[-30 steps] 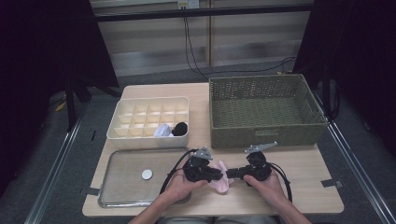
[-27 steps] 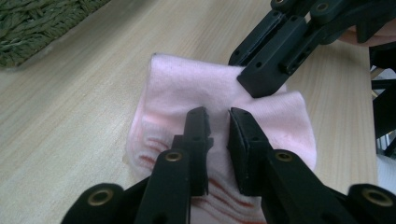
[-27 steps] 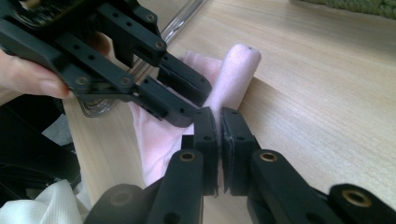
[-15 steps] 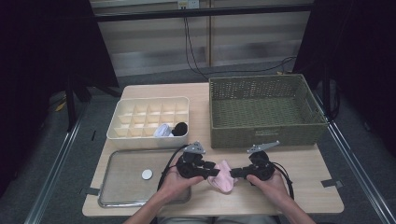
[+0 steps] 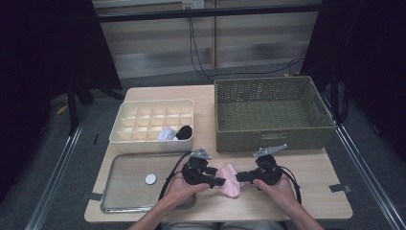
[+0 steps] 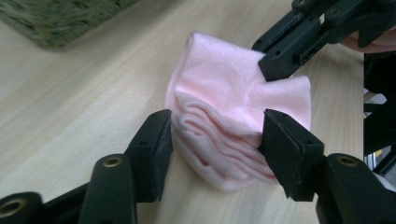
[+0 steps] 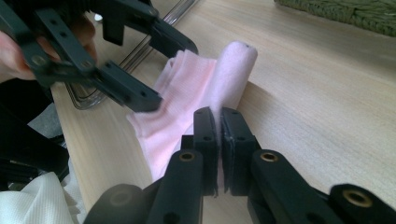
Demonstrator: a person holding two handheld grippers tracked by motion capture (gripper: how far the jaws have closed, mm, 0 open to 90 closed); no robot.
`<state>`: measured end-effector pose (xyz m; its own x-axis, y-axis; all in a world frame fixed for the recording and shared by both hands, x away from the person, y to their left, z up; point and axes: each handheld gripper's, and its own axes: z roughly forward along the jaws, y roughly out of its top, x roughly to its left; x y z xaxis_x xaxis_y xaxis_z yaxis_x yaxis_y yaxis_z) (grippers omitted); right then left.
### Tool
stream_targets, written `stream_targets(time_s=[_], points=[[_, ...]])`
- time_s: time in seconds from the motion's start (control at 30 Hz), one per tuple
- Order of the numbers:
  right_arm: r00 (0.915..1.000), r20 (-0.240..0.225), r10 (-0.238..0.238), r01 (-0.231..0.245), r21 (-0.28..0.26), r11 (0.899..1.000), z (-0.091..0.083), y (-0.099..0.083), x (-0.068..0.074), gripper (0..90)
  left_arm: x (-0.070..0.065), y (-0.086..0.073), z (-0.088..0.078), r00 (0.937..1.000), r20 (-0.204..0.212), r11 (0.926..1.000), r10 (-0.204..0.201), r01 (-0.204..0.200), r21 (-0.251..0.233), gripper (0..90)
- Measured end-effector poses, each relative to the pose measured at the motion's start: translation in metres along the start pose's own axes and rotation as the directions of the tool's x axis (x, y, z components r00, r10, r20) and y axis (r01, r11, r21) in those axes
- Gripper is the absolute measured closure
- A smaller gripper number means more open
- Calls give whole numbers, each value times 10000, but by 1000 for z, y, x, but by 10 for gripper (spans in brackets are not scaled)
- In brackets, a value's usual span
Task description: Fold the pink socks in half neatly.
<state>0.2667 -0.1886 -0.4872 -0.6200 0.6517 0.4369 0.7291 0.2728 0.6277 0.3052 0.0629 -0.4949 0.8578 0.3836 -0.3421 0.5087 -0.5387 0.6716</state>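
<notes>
Your left gripper [image 6: 215, 140] has just been opening; its jaws stand loose either side of the folded soft pink cloth [image 6: 233, 116] on the pale wooden table [image 6: 84, 93]. Your right gripper [image 7: 219, 135] pinches the cloth's opposite edge, jaws clamped. Beyond both grippers sits the green woven rectangular basket [image 5: 273, 112].

My left hand-held gripper [image 6: 215, 140] has just been opening its jaws: a second ago they pinched the pink folded cloth [image 6: 229, 112], and now they stand either side of its folded end. In the high view that hand-held gripper sits slightly nearer me than before.
</notes>
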Motion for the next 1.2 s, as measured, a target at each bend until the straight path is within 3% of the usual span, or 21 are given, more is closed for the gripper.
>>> stream_targets(time_s=[0.07,0.17,0.3,0.63,0.8,1.03,1.17,1.2], points=[[10000,-25,-4,4,-39,10000,0,1,0,859,-3,2,4,9998,-53,9997,173,-172,180,528],[10000,-62,-47,45,-220,9997,0,2,1,858,-6,3,6,9990,-200,9987,396,-389,342,582],[9996,-275,-81,71,-371,9993,0,3,5,837,-6,1,7,9990,-308,9994,316,-311,168,621],[9988,-417,270,-287,-410,9987,-2,-8,12,751,-7,-3,6,9989,-381,9996,285,-286,-24,638],[9990,-447,90,-117,-585,9982,-3,-7,14,850,-7,-4,7,9987,-421,9995,277,-282,-108,645],[9975,-681,-177,129,-717,9973,-2,-1,23,866,-7,-4,8,9984,-497,9994,283,-292,-170,668],[9970,-730,-245,200,-614,9979,2,-1,25,866,-3,-4,7,9998,-202,9996,-2,-4,-296,655],[9968,-765,-237,192,-584,9981,4,-2,25,866,-2,-4,6,9997,-248,9999,39,-42,-130,641]])
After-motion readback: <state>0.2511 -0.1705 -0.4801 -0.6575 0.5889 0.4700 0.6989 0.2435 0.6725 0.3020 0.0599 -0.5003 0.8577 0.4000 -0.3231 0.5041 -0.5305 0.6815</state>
